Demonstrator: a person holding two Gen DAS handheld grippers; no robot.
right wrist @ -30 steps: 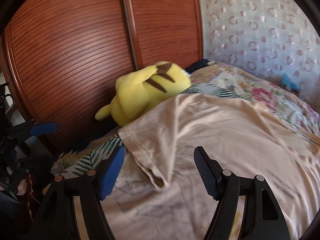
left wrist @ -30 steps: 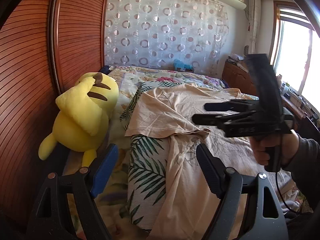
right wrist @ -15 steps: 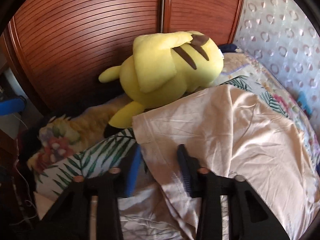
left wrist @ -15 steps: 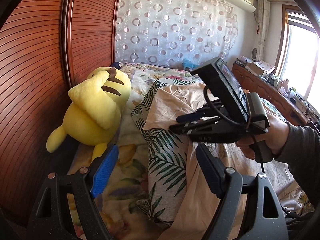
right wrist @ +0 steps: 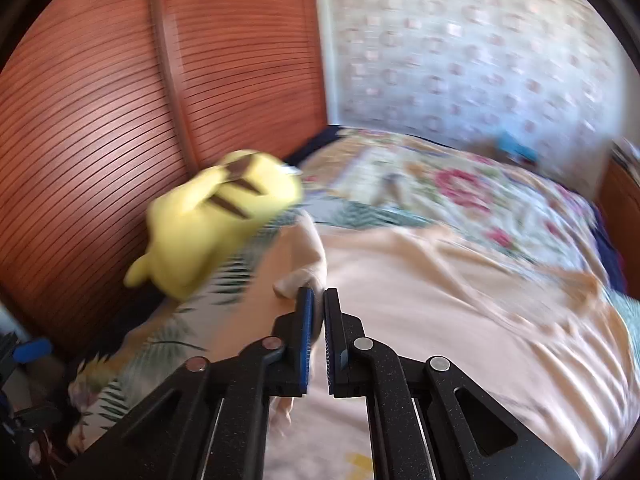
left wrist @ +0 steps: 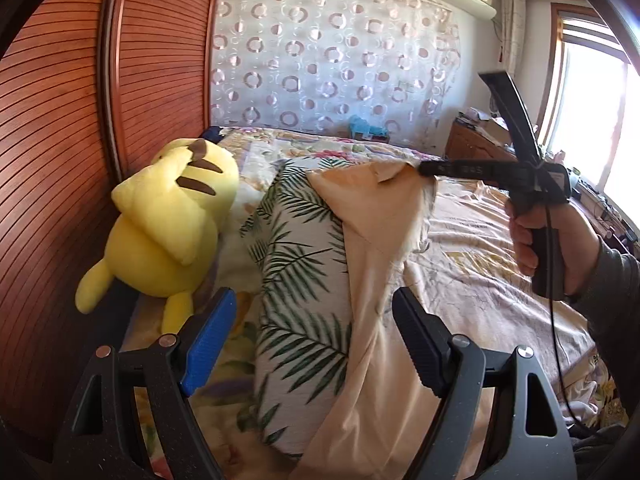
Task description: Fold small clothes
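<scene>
Jaws first: right gripper (right wrist: 315, 312) has its two jaws closing, nearly together now, with a bit of the peach shirt (left wrist: 372, 216) pinched between the pads. From the left wrist camera you can see the shirt's edge caught at that gripper's tip and pulled up off the bed (left wrist: 480, 280), so the fabric hangs down from it in a tented flap. A hand (left wrist: 548, 240) in a grey sleeve holds its handle.

Left gripper (left wrist: 314, 336) has its jaws wide apart, nothing in them, hovering low over the near side of the bed. One blue pad, one black.

Count of stuff: one shirt, lying across the bed with most of it still flat on the covers. One pillow with a green leaf print (left wrist: 300, 288), partly under the shirt on its left side. One yellow plush toy (left wrist: 172, 224) slumped against the wooden slatted wardrobe (left wrist: 60, 140), just beside the pillow. One window (left wrist: 592, 120) on the right and a curtain with circles (left wrist: 320, 72) behind the bed.

Right wrist view is pretty blurry.
</scene>
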